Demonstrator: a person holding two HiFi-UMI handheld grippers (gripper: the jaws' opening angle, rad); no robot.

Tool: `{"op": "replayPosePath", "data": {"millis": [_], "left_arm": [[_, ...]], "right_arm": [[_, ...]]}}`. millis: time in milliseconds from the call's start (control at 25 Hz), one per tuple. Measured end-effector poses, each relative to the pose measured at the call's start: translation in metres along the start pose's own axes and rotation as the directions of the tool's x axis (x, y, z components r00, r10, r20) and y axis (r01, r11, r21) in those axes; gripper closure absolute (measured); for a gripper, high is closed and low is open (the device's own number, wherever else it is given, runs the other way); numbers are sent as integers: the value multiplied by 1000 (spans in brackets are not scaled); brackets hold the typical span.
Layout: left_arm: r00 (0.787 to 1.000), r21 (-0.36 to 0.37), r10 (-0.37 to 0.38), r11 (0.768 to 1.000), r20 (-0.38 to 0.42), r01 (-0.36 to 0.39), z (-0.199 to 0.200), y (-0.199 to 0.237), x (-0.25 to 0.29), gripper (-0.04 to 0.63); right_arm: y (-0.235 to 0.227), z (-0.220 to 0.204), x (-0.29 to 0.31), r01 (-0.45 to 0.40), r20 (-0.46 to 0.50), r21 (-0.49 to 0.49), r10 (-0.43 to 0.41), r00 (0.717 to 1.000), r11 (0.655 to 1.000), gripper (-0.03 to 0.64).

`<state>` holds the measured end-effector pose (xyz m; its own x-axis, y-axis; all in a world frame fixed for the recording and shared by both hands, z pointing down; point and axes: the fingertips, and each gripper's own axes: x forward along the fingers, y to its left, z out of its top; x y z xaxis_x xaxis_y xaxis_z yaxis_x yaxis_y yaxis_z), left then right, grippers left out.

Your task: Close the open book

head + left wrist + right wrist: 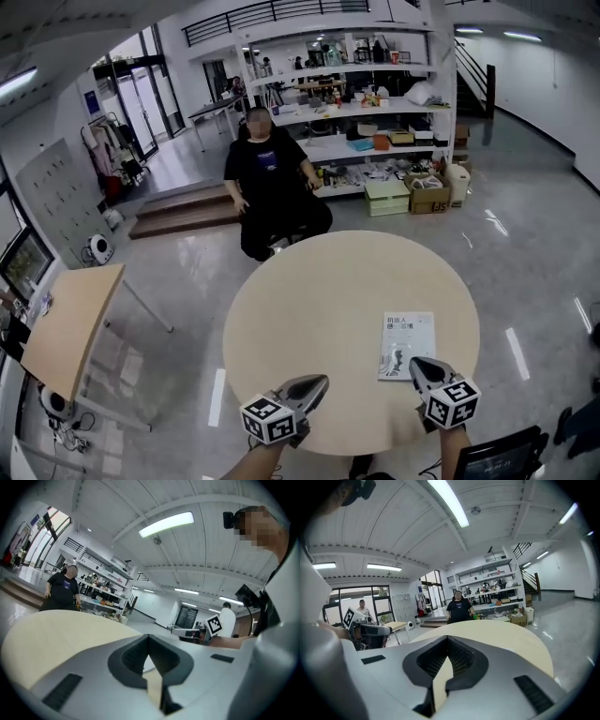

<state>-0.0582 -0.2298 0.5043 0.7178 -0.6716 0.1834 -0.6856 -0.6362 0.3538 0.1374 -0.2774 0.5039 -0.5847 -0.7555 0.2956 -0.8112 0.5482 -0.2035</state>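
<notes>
Claws both shut, nothing held. L claw (317,382) is above the near edge of the round worktop (319,291); R claw (418,365) has its tip by the near corner of the book (407,342). Book lies closed, cover up, on worktop's right side. Person (272,183) seated beyond.

Left gripper (320,380) low in the head view, tips aimed up and to the right in the frame, tilted slightly down. Jaws together, tips meeting, nothing between them. Right gripper (416,362) beside it and well apart, tips aimed up and to the left in the frame. Its jaws are together too, nothing held. Both grippers angle slightly toward each other. Left forearm (255,466) and right forearm (454,457) enter from the bottom edge, bare. Each gripper shows in the other's gripper view, off to the side.
</notes>
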Motion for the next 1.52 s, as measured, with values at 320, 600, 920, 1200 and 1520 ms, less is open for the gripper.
{"op": "replayPosePath", "data": {"millis": [320,600,920,1200,1520], "left_arm": [[999,3,-34,999,0,34,-43,-65,-105,604],[1000,2,-19,1000,21,19,-60,-133,-174,604],[999,97,1,995,41,-5,-86,-259,-211,604],[996,76,55,995,74,-61,-129,-379,-241,604],[995,71,42,996,85,-48,-162,-482,-308,604]], "right_arm": [[103,-10,-83,34,70,-23,-33,997,999,618],[187,-24,-171,-10,79,-27,13,997,1000,618],[213,-42,-297,-33,136,-53,40,990,998,618],[223,-83,-430,-90,121,-79,99,988,993,618],[272,-107,-532,-105,141,-83,116,983,991,618]]}}
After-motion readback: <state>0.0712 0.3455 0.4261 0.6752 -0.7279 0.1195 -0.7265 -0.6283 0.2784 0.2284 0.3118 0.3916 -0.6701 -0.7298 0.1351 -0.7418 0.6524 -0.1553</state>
